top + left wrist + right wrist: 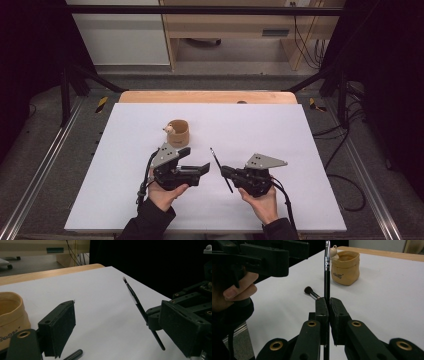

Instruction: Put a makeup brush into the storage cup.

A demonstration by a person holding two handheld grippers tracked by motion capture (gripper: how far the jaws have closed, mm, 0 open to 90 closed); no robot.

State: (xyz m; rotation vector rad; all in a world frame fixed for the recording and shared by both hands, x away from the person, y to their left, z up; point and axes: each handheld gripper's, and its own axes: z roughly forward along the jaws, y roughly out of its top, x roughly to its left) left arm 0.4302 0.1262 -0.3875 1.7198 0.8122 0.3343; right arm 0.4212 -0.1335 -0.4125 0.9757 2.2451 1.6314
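Observation:
My right gripper (225, 172) is shut on a thin black brush (218, 166), gripping its handle below the middle; the brush (327, 270) stands up between the closed jaws with its tip away from me. My left gripper (196, 160) is open with nothing between its jaws and points toward the right one. From the left gripper (117, 315) the thin brush (136, 301) slants across the gap, tip up. A second brush (311, 293) with a dark fluffy head lies on the white board; its handle end (74, 355) lies below the left jaws.
A tan fabric pouch (178, 132) stands open and upright behind the left gripper, with a small pale charm (334, 251) on its rim. The white board (280, 125) lies on a wooden table; dark frame bars and cables run along both sides.

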